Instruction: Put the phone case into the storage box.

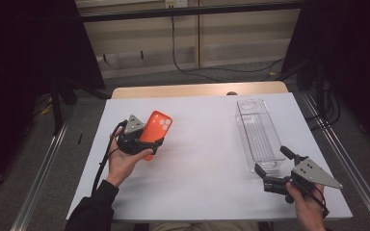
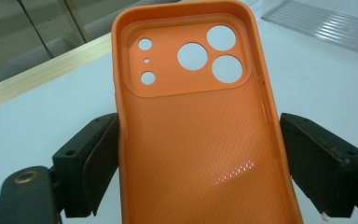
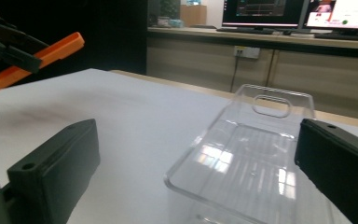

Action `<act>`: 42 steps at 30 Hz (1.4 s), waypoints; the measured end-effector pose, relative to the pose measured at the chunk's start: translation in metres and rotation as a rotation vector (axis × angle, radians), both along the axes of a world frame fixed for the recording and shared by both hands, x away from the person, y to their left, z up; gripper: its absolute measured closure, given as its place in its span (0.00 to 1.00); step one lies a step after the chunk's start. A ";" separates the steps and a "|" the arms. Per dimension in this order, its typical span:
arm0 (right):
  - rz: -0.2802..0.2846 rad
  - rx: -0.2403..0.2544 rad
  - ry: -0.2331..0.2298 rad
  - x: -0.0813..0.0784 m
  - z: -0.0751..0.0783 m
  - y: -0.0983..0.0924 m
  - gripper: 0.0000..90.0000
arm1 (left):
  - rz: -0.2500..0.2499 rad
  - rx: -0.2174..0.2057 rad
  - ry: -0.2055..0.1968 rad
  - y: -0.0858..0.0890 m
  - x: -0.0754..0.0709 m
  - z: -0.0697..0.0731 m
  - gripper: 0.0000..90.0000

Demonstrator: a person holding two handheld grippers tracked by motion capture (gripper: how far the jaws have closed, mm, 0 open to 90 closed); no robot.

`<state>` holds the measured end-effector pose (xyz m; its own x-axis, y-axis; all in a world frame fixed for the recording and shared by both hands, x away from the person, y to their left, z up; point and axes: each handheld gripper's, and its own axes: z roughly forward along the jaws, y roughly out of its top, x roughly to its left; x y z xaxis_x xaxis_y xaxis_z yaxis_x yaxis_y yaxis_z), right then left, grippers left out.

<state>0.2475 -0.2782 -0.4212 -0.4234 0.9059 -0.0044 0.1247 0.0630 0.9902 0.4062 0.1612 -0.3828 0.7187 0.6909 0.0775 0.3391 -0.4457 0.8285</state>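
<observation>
phone case [image 1: 155, 129] — left on table [image 1: 197, 144] | clear bin [image 1: 259, 134] — right

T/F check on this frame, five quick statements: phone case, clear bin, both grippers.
1. The left gripper is shut on the orange phone case. True.
2. The phone case lies flat on the table. False: it is held up off the white surface, tilted.
3. The right gripper has its jaws open at the near end of the clear plastic bin. True.
4. The clear plastic bin holds a phone. False: it is empty.
5. The case's camera cutouts point toward the person. False: that end points away, toward the far side of the table.
</observation>
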 end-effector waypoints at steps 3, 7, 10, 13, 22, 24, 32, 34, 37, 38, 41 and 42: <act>0.019 -0.002 0.008 0.004 0.001 0.006 0.00 | -0.015 -0.005 0.001 -0.002 -0.005 0.001 0.17; 0.053 0.000 0.027 0.008 0.002 0.013 0.00 | -0.031 -0.006 -0.003 -0.007 -0.012 0.001 0.17; 0.064 -0.001 0.029 0.009 0.004 0.017 0.00 | -0.044 -0.011 -0.006 -0.010 -0.013 0.002 0.17; 0.065 -0.003 0.030 0.010 0.006 0.023 0.00 | -0.053 -0.013 -0.011 -0.012 -0.015 0.003 0.17; 0.037 -0.045 0.059 0.021 0.010 0.049 0.07 | -0.093 0.006 -0.007 -0.024 -0.023 0.004 0.17; 0.040 -0.052 0.062 0.024 0.012 0.052 0.07 | -0.100 0.008 -0.008 -0.027 -0.025 0.003 0.17; 0.074 -0.042 0.028 0.034 0.023 0.064 0.06 | -0.139 0.024 0.000 -0.041 -0.032 -0.003 0.17; 0.075 -0.043 0.034 0.037 0.023 0.066 0.06 | -0.150 0.037 0.006 -0.044 -0.033 -0.004 0.17; 0.084 -0.048 0.042 0.039 0.023 0.070 0.06 | -0.163 0.044 0.010 -0.049 -0.034 -0.007 0.17; 0.089 -0.049 0.044 0.040 0.022 0.072 0.06 | -0.168 0.052 0.011 -0.050 -0.034 -0.007 0.17; 0.101 -0.052 0.048 0.043 0.021 0.077 0.06 | -0.176 0.057 0.006 -0.054 -0.036 -0.007 0.17; 0.105 -0.053 0.049 0.043 0.020 0.078 0.06 | -0.182 0.058 0.005 -0.056 -0.037 -0.007 0.17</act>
